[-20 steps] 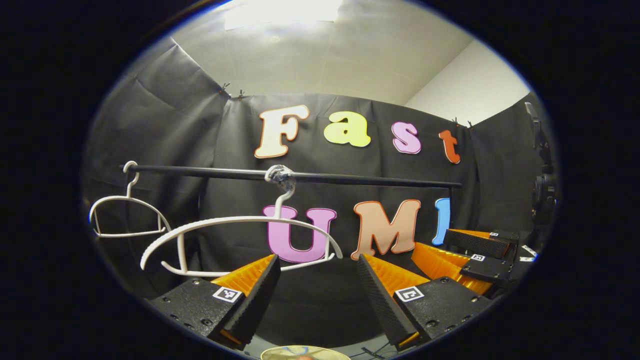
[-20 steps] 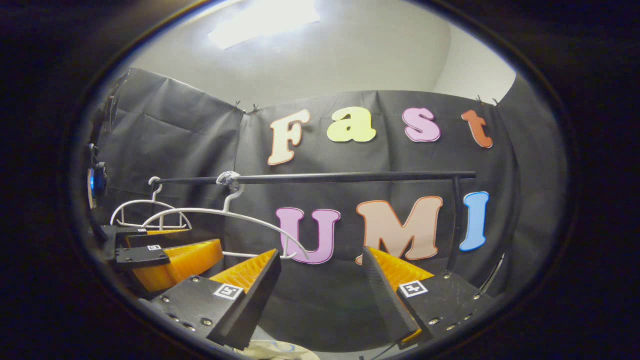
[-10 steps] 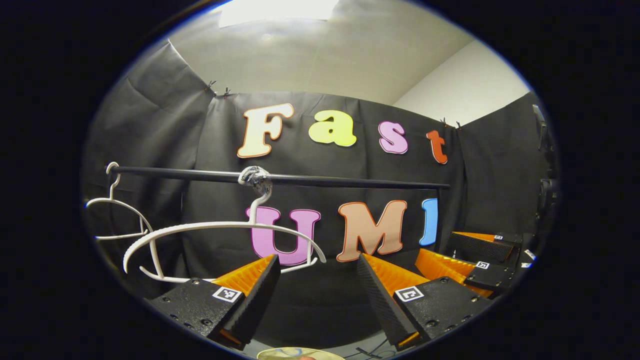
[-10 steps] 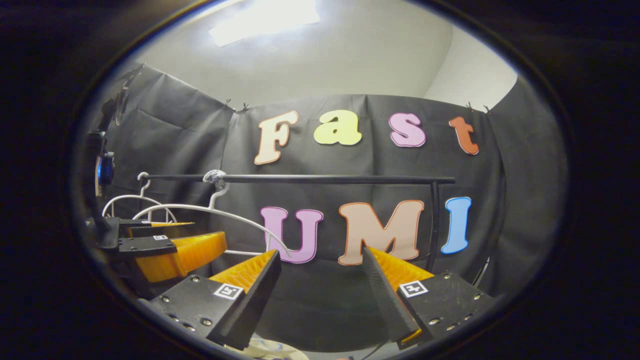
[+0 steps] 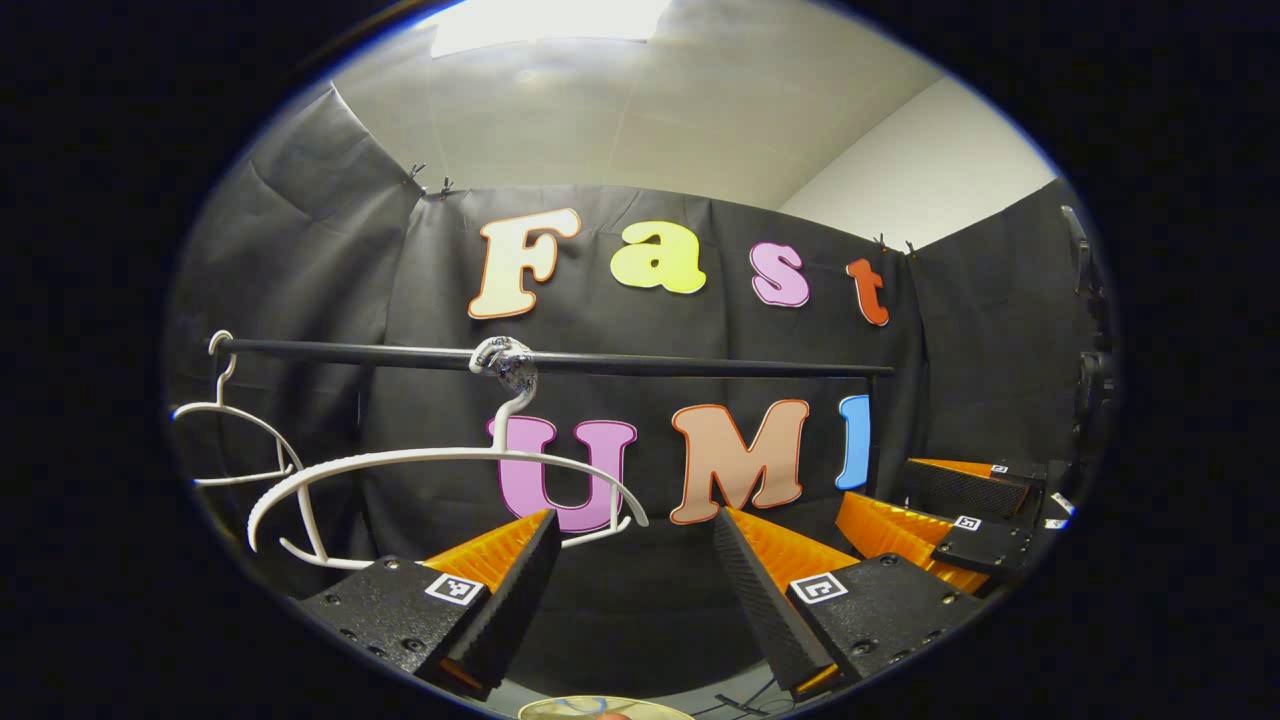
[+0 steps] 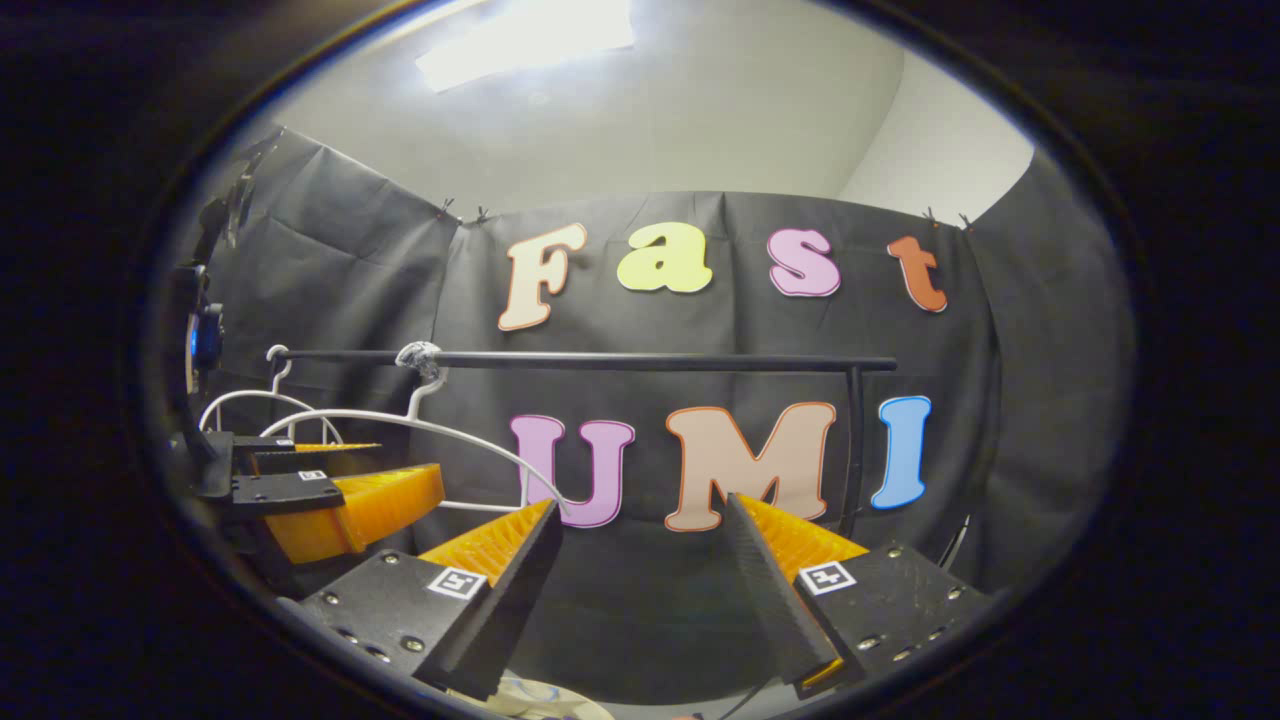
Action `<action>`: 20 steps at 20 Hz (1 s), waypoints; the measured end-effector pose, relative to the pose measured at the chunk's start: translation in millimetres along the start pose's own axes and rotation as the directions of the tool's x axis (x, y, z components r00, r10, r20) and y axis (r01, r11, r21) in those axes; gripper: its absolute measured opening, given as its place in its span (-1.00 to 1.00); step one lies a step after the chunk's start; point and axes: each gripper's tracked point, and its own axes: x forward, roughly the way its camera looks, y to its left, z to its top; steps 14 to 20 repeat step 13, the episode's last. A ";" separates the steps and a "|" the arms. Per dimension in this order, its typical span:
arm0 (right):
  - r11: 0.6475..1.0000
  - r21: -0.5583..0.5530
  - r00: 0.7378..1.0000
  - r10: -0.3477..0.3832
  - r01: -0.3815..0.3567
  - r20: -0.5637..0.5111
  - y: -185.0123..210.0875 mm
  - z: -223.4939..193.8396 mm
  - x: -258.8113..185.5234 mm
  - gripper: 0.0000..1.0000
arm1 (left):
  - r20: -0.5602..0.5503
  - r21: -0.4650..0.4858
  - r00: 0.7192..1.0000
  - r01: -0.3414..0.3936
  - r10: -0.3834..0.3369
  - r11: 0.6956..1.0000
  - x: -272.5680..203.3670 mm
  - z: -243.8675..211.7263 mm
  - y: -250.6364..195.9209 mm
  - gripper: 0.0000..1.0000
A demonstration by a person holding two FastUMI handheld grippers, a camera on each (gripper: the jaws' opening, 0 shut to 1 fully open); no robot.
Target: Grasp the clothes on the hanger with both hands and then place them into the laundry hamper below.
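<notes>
Both grippers are held wide apart and empty: left gripper, right gripper. A bare hanger is seen on the rail, beyond the left gripper's fingers; pale clothes lie below them.

2 white hangers (both bare), 1 rail, 2 grippers

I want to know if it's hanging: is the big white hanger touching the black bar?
Touching. In the left gripper view, the big white hanger has its hook looped over the black bar, hanging from it.
</notes>
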 end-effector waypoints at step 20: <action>1.000 -0.009 1.000 -0.021 0.021 -0.007 -4.5 -3.1 -4.6 0.94 | -0.009 -0.005 1.000 0.010 -0.010 1.000 -2.3 -4.8 -2.4 0.84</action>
